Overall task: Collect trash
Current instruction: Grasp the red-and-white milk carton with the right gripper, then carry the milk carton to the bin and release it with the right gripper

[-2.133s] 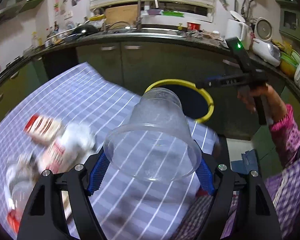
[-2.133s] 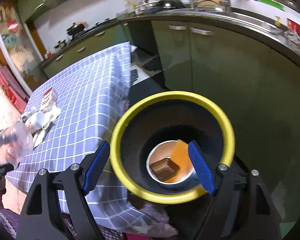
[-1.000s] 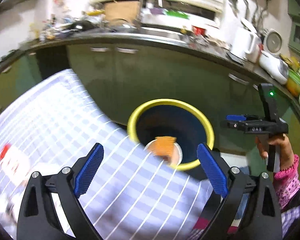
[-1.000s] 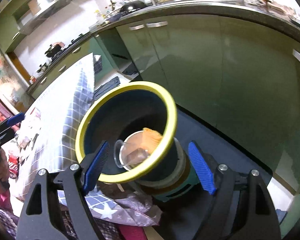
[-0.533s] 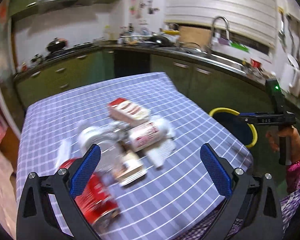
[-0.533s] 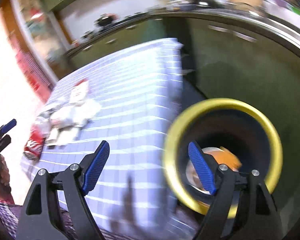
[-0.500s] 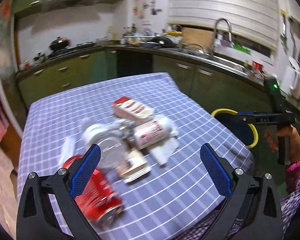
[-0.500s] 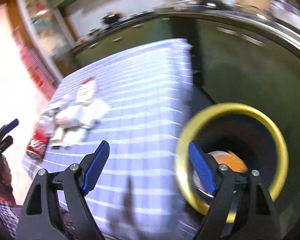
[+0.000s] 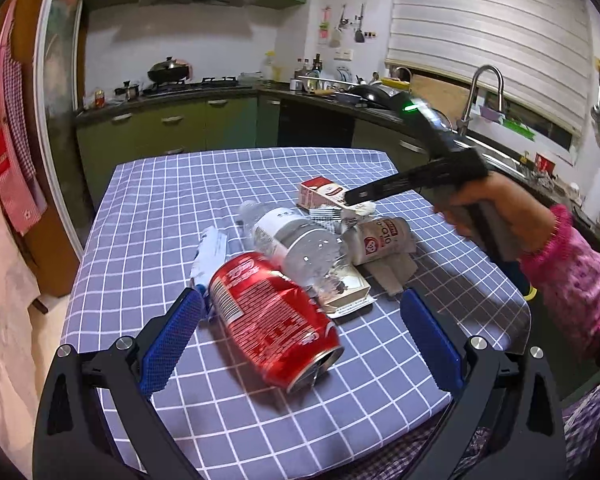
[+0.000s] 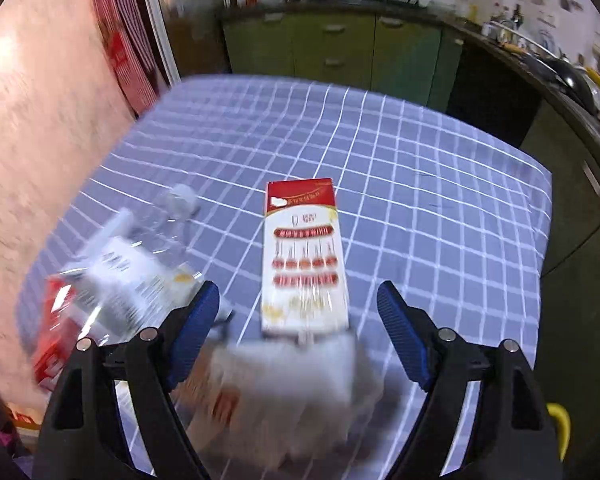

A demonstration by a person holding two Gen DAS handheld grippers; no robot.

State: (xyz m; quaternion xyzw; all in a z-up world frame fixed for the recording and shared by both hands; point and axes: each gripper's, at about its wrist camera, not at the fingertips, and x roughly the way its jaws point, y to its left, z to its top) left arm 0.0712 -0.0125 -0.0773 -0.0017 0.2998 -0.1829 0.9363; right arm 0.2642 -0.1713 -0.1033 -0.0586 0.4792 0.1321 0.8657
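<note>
While both grippers are held over the table, neither is clamped on anything. The left gripper is spread wide, pointing down at the trash pile; a dented red soda can lies on its side between the blue pads, not touched by them. Just behind the can a clear plastic bottle with a white label is seen lying flat, over a small beige carton. A white wrapper strip lies left of the bottle, a white cup with red print right of it on a grey paper scrap. A red-and-white box sits at the far edge of the pile.

The right gripper is also spread wide and empty, aimed steeply down; the same red-and-white box is framed between its pads, lying flat on the cloth, untouched. Blurred white trash fills the near foreground. In the left view the right gripper is seen held by a hand in a pink sleeve, tips above the box.

All trash rests on the blue checked tablecloth. Only a sliver of a yellow bin rim shows past the table's right edge.
</note>
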